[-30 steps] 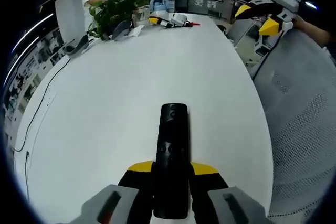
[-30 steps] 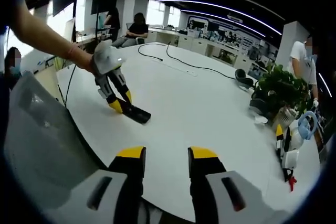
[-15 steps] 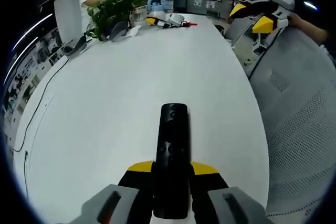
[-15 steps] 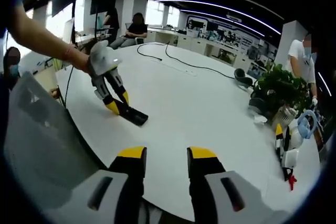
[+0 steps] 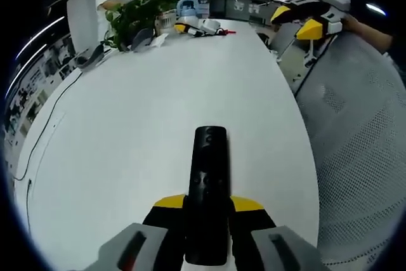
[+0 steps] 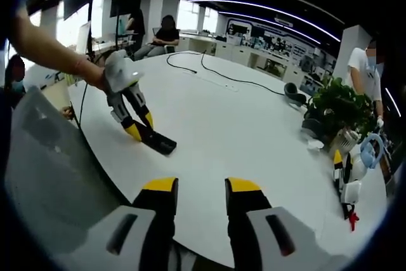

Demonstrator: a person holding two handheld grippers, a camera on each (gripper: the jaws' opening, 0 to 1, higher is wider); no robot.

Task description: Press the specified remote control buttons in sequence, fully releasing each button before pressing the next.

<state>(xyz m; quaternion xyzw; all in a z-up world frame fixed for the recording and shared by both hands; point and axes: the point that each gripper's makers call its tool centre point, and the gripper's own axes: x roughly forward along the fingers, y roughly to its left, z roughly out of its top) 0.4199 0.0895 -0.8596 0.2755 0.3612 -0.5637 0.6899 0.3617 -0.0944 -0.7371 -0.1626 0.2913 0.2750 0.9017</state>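
One black remote control was the object of the work, clamped lengthwise between the jaws of the left gripper, its button face up and its far end reaching out over the white surface. From the right gripper view the same remote lay low near the surface's near edge, with the left gripper angled down onto it. The right gripper hung off that edge, well apart from the remote, its jaws parted with nothing between them.

No button appeared to be under pressure yet. To do the press well, the right gripper probably needed to come across, bring one yellow tip squarely over the chosen button, push straight down, then lift fully clear. The left should hold the remote level and steady.

Beyond, a potted plant and some clutter stood by the surface's far edge.
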